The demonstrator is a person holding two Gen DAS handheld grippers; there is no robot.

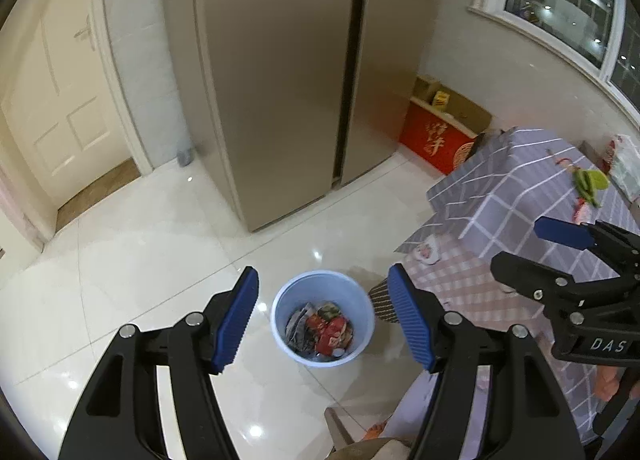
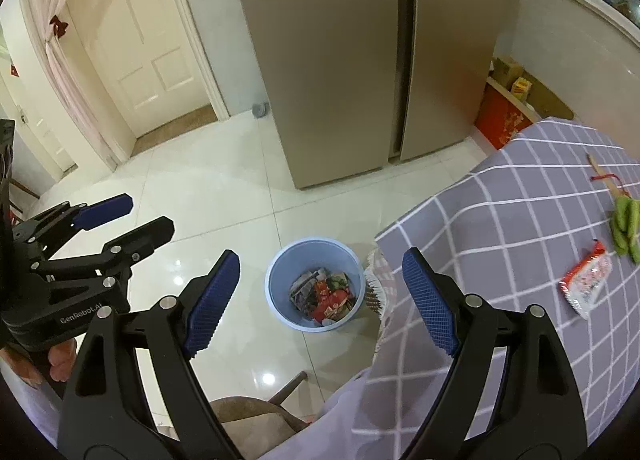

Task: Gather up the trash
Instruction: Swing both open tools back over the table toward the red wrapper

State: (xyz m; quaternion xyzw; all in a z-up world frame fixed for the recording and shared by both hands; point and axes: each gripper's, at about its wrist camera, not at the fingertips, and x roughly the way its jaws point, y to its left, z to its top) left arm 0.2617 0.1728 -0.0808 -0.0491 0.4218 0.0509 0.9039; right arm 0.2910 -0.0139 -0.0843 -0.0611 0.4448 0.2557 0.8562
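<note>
A light blue bin (image 1: 320, 286) (image 2: 310, 256) stands on the white tiled floor beside the table, with crumpled wrappers (image 1: 326, 330) (image 2: 326, 296) inside. My left gripper (image 1: 322, 276) hovers above it, open and holding nothing; the right wrist view shows it at the left (image 2: 148, 213). My right gripper (image 2: 321, 256) is open too, empty, high over the bin and the table corner; it also appears at the right of the left wrist view (image 1: 520, 248). On the purple checked tablecloth (image 1: 512, 179) (image 2: 520, 199) lie a red-and-white wrapper (image 2: 587, 284) (image 1: 582, 212) and a green scrap (image 2: 626, 225) (image 1: 591, 181).
A tall beige fridge (image 1: 280, 79) (image 2: 340, 59) stands behind the bin, a white door (image 1: 60, 99) to its left. A red box (image 1: 436, 139) sits against the wall. A chair back (image 2: 256, 420) is just below me. A stick with red string (image 2: 604, 175) lies on the table.
</note>
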